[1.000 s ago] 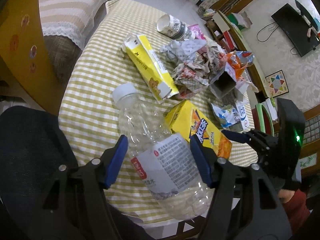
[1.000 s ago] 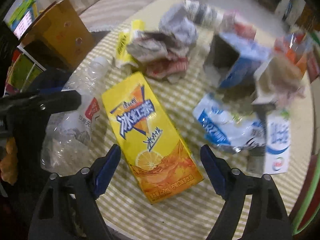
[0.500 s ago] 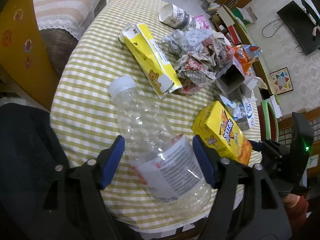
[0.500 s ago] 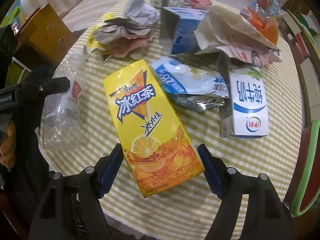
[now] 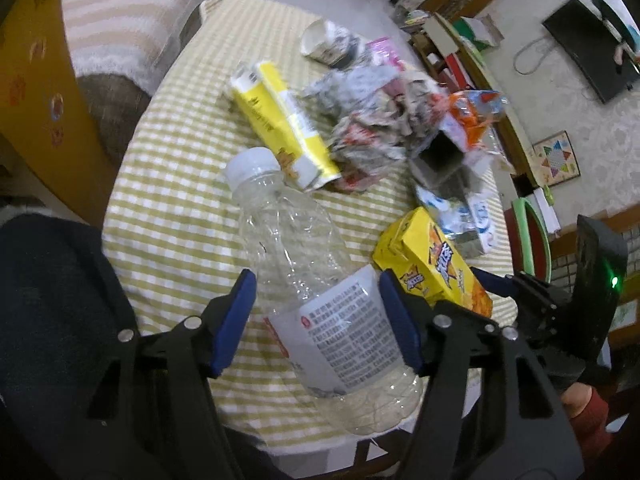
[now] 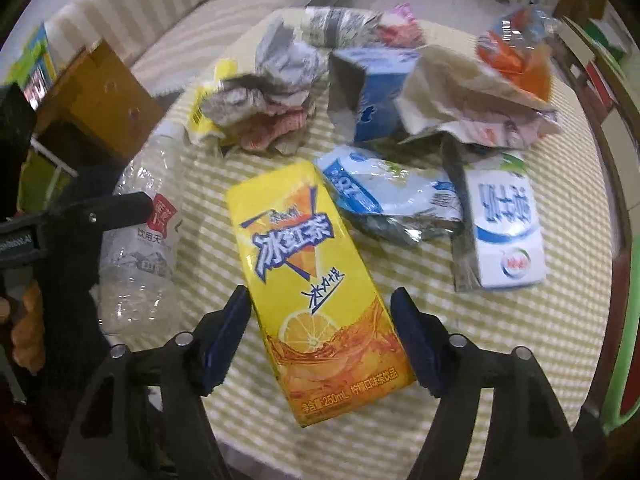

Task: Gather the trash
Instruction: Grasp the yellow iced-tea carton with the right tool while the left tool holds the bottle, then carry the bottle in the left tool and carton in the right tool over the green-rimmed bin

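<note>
A clear plastic bottle (image 5: pixel 304 264) with a white cap lies on the checked tablecloth (image 5: pixel 172 208). My left gripper (image 5: pixel 320 320) straddles its labelled body, pads touching or nearly touching both sides. The bottle also shows in the right wrist view (image 6: pixel 140 240). A yellow iced-tea carton (image 6: pixel 316 280) lies flat between the pads of my right gripper (image 6: pixel 324 336), which close in on its sides. The carton (image 5: pixel 432 264) and right gripper (image 5: pixel 520 292) also show in the left wrist view.
More trash lies beyond: a yellow box (image 5: pixel 284 120), crumpled newspaper (image 5: pixel 372 120), a paper cup (image 5: pixel 324 42), a blue carton (image 6: pixel 376 92), a blue-white pouch (image 6: pixel 392 200), a white milk carton (image 6: pixel 504 224). A sofa (image 5: pixel 120 20) stands behind.
Both grippers have narrowed around their objects. The left gripper has moved further along the bottle's body. The right gripper has closed in on the tea carton.
</note>
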`<state>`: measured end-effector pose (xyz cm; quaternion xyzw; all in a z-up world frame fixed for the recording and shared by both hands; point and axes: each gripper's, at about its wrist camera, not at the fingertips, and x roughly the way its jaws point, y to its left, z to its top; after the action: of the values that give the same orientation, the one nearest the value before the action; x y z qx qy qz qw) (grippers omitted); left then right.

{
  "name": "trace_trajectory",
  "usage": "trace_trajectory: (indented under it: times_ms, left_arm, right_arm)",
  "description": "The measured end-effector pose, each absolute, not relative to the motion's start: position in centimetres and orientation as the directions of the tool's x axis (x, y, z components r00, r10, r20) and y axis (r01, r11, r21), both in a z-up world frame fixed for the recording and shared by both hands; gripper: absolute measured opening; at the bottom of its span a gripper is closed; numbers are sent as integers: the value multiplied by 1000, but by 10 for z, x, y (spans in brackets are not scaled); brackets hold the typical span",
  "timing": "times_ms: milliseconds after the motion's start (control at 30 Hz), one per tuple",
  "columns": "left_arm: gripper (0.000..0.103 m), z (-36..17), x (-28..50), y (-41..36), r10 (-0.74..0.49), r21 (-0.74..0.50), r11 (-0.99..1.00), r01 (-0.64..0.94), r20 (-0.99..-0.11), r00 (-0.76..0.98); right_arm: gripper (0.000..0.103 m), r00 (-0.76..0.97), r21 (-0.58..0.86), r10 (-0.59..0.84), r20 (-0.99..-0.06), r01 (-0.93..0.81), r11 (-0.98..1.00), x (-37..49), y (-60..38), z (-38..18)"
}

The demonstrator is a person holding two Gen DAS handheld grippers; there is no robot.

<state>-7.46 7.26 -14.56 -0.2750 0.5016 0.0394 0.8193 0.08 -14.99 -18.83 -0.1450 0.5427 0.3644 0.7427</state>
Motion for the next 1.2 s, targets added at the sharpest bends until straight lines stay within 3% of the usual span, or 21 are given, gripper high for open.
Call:
trace_trajectory:
  times_ms: [400, 433, 467, 533, 700, 733, 767, 833, 1133, 1200]
  left_arm:
    - [62, -62, -51, 23, -228, -400, 908, -123, -719, 656]
    - [62, -57, -45, 17, -236, -397, 912, -100, -710, 664]
    - [62, -51, -37, 8, -250, -395, 916, -69, -698, 671]
    - [62, -45, -26, -7, -271, -391, 920, -27, -685, 676]
    - [62, -32, -1, -43, -305, -369, 928, 57, -662, 684]
    - [62, -32, 0, -45, -308, -371, 927, 58, -662, 684]
    - [62, -33, 2, -47, -307, -372, 927, 56, -663, 683]
    - [62, -37, 3, -48, -295, -365, 930, 42, -673, 679]
    - [62, -41, -8, -25, -249, -370, 928, -39, -697, 672]
    - [62, -40, -9, -23, -241, -365, 930, -44, -697, 675]
  right_arm:
    - [63, 276, 404, 558, -782, -458, 792, -4, -243, -127]
    - [41, 276, 434, 580, -766, -444, 784, -3, -251, -123]
    - [1, 275, 462, 594, -756, -418, 782, -1, -260, -121]
    - [3, 280, 495, 607, -743, -381, 781, 1, -274, -114]
    - [7, 278, 423, 521, -807, -344, 839, 12, -300, -120]
    - [24, 269, 402, 505, -820, -357, 843, 12, -302, -119]
    - [57, 267, 373, 489, -831, -386, 844, 11, -298, -119]
    - [74, 266, 296, 450, -853, -463, 835, 6, -285, -119]
    - [78, 108, 193, 354, -929, -675, 712, -19, -223, -174]
    - [71, 95, 176, 323, -942, -679, 713, -22, -221, -185]
